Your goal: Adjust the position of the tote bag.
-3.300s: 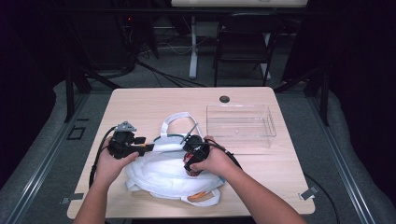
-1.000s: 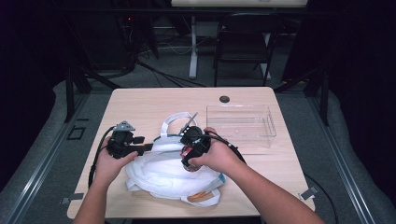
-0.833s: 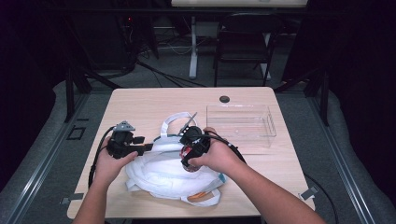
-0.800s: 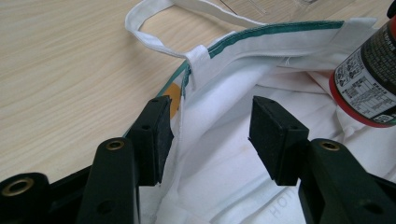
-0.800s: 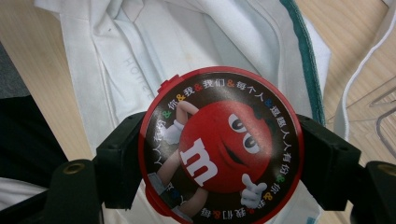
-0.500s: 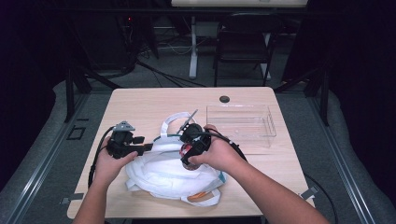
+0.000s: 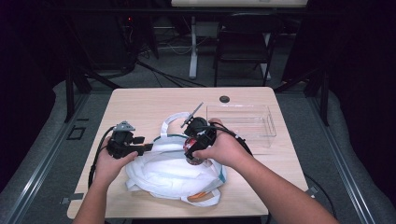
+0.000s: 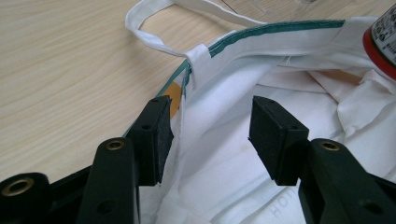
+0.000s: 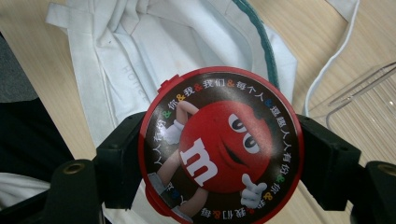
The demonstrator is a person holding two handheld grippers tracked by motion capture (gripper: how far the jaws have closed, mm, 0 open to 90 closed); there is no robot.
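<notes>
A white cloth tote bag (image 7: 173,172) with a green-trimmed rim lies crumpled on the wooden table (image 7: 140,107). My left gripper (image 7: 150,147) is at the bag's left rim; in the left gripper view it (image 8: 215,135) is open, with the rim's edge by its left pad (image 8: 156,135) and the other pad over the bag's inside (image 8: 224,163). My right gripper (image 7: 195,142) is shut on a round red M&M's can (image 7: 190,151), held just above the bag's mouth. The can's printed lid (image 9: 219,149) faces the right gripper view between the jaws.
A clear plastic tray (image 7: 243,123) stands right of the bag, and its corner (image 9: 369,93) is beside the can. A small black disc (image 7: 224,99) lies near the table's far edge. Something orange (image 7: 198,196) peeks from the bag's near side.
My right gripper, with the can, has lifted slightly and shifted a little toward the far left over the bag. The left gripper has stayed at the rim.
</notes>
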